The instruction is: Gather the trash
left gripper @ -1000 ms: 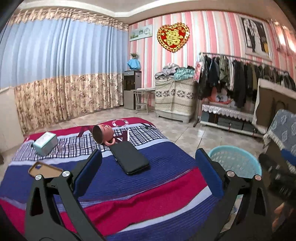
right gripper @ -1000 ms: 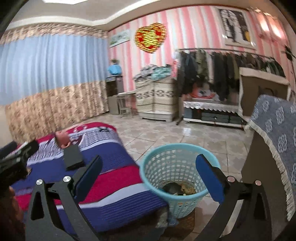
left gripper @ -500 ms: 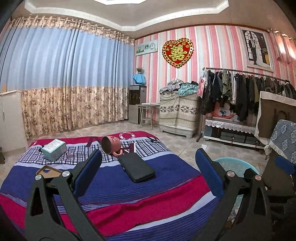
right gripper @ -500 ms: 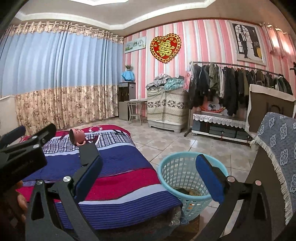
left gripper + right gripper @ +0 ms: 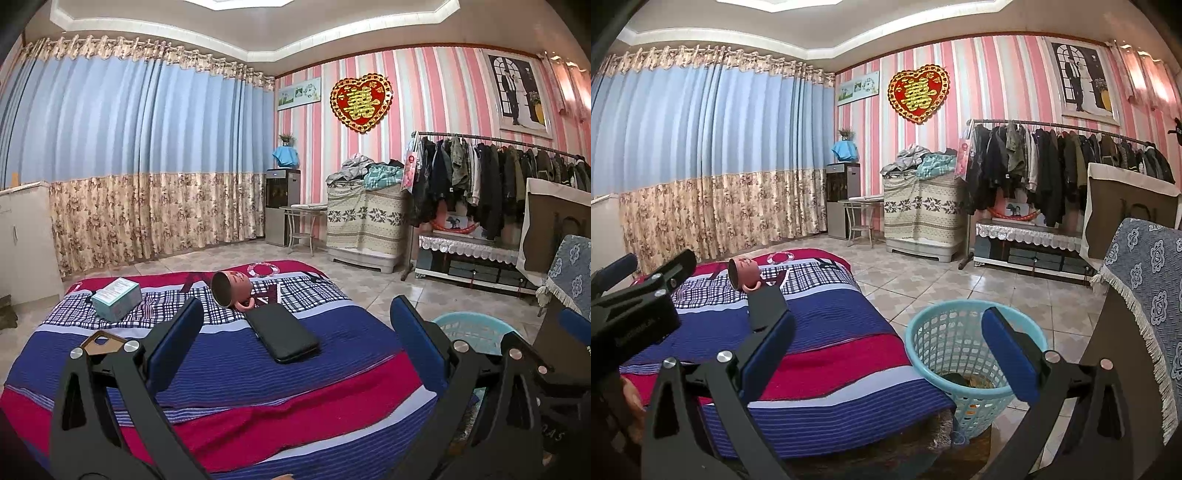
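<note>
A light blue trash basket point(image 5: 923, 332) stands on the floor by the bed's corner, with some brownish trash point(image 5: 971, 380) at its bottom. My right gripper point(image 5: 888, 321) hangs open and empty above the bed's edge, just left of the basket. My left gripper point(image 5: 295, 314) is open and empty over the striped blanket point(image 5: 229, 373), and its black body point(image 5: 639, 306) also shows at the left of the right wrist view. In the left wrist view the basket point(image 5: 469, 326) peeks out behind the right finger.
On the bed lie a pink mug point(image 5: 232, 290) on its side, a black flat case point(image 5: 282, 334), a teal box point(image 5: 116, 298) and a brown phone case point(image 5: 99, 339). A cloth-covered cabinet point(image 5: 1145, 288) stands right of the basket. Tiled floor point(image 5: 923, 277) stretches beyond.
Both views have tilted up and drawn back, so more ceiling shows and the bed and basket sit lower. Both grippers stayed open and empty.
</note>
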Demonstrator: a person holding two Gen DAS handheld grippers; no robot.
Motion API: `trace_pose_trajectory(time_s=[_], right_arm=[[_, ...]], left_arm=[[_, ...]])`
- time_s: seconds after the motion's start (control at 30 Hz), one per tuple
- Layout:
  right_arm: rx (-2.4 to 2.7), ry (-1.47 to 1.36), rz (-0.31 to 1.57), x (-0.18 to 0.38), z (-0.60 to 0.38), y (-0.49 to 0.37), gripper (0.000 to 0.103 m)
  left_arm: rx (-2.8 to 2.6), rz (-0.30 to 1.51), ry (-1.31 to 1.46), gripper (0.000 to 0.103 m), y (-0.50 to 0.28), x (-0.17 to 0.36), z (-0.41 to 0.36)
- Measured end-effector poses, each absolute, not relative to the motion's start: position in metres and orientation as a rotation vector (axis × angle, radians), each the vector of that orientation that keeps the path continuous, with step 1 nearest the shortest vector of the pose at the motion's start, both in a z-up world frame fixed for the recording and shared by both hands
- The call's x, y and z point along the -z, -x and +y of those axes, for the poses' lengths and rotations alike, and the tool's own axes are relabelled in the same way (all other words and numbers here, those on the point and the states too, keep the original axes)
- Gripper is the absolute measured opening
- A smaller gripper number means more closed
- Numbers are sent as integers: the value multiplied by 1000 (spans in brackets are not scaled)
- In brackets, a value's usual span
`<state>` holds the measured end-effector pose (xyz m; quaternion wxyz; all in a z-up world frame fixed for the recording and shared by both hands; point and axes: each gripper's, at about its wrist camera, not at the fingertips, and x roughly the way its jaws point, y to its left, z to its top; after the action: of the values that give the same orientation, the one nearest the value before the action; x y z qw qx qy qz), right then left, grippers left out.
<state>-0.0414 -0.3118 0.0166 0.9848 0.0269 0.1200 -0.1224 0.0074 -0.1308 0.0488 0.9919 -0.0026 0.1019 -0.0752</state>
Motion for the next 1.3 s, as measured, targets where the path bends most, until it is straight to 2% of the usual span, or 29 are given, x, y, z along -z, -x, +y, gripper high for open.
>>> trace_pose_trajectory(time_s=[1.3], right_arm=[[247,-53,243,-15,-310,39,98]], left_arm=[[157,191,23,98,-3,-50,-130]])
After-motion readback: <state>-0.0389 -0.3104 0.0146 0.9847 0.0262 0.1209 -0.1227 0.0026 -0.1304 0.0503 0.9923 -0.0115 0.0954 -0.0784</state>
